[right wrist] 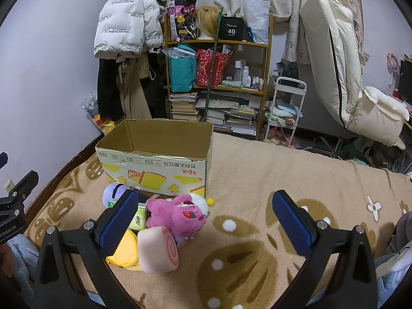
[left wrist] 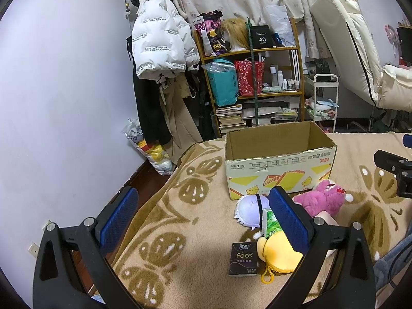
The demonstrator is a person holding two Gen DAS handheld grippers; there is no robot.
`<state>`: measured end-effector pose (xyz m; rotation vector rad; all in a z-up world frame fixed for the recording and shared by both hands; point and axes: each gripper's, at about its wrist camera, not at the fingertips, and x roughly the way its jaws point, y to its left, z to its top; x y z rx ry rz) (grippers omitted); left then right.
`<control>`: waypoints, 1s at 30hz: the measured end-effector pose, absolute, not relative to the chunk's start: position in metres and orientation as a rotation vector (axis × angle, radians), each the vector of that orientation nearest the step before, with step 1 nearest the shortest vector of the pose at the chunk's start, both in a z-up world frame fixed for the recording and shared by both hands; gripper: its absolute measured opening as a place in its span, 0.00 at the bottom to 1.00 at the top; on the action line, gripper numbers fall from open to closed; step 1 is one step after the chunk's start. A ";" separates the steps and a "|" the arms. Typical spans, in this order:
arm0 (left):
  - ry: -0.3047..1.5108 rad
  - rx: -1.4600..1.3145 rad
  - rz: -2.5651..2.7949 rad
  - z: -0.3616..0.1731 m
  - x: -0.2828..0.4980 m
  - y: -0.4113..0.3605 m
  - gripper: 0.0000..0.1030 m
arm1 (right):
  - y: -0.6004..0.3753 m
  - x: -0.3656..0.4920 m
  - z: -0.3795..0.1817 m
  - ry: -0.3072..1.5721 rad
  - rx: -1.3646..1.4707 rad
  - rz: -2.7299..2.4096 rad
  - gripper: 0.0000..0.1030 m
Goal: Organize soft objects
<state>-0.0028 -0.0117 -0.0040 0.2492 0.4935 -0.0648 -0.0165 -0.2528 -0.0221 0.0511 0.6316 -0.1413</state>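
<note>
An open cardboard box [left wrist: 280, 164] [right wrist: 157, 170] stands on the beige blanket, its inside hidden from both views. In front of it lies a pile: a pink plush bear [left wrist: 322, 198] [right wrist: 177, 215], a pale lilac plush head [left wrist: 248, 209] [right wrist: 113, 193], a yellow plush pouch [left wrist: 279, 255] [right wrist: 126, 252], a pink swirl-roll cushion [right wrist: 158, 249], a green tissue pack [left wrist: 271, 222] [right wrist: 137, 217] and a black "Face" tissue pack [left wrist: 243, 258]. My left gripper [left wrist: 203, 219] is open and empty, left of the pile. My right gripper [right wrist: 206, 221] is open and empty, just right of the pile.
A patterned blanket [right wrist: 257, 180] covers the bed. The bed's left edge [left wrist: 144, 180] drops to the floor by the wall. Behind stand a cluttered wooden shelf [right wrist: 219, 77], hanging coats [left wrist: 159, 38], a white trolley [right wrist: 283, 110] and a cream recliner chair [right wrist: 347, 77].
</note>
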 end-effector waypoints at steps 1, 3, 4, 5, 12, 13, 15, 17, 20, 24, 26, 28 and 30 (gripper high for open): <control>0.494 0.249 -0.065 -0.005 -0.003 -0.012 0.97 | -0.253 -0.016 -0.022 0.632 0.051 -0.141 1.00; 0.493 0.249 -0.064 -0.005 -0.003 -0.012 0.97 | -0.253 -0.016 -0.022 0.633 0.052 -0.139 1.00; 0.493 0.249 -0.065 -0.005 -0.003 -0.012 0.97 | -0.253 -0.016 -0.022 0.633 0.053 -0.138 1.00; 0.491 0.248 -0.065 -0.006 -0.003 -0.013 0.97 | -0.253 -0.016 -0.022 0.633 0.051 -0.141 1.00; 0.493 0.251 -0.066 -0.004 -0.003 -0.012 0.97 | -0.253 -0.016 -0.022 0.634 0.054 -0.141 1.00; 0.493 0.251 -0.066 -0.004 -0.003 -0.012 0.97 | -0.253 -0.015 -0.021 0.635 0.054 -0.139 1.00; 0.493 0.252 -0.066 -0.005 -0.003 -0.013 0.97 | -0.252 -0.015 -0.020 0.635 0.056 -0.136 1.00; 0.493 0.254 -0.068 -0.001 -0.003 -0.009 0.97 | -0.255 -0.016 -0.024 0.635 0.054 -0.136 1.00; 0.495 0.255 -0.072 -0.001 -0.003 -0.009 0.97 | -0.255 -0.016 -0.024 0.637 0.056 -0.134 1.00; 0.496 0.256 -0.073 -0.001 -0.003 -0.009 0.97 | -0.254 -0.016 -0.026 0.636 0.057 -0.135 1.00; 0.497 0.256 -0.073 -0.001 -0.003 -0.010 0.97 | -0.254 -0.015 -0.025 0.637 0.058 -0.134 1.00; 0.497 0.257 -0.073 -0.001 -0.003 -0.009 0.97 | -0.254 -0.015 -0.025 0.638 0.057 -0.134 1.00; 0.495 0.256 -0.071 -0.001 -0.004 -0.009 0.97 | -0.254 -0.015 -0.025 0.638 0.057 -0.134 1.00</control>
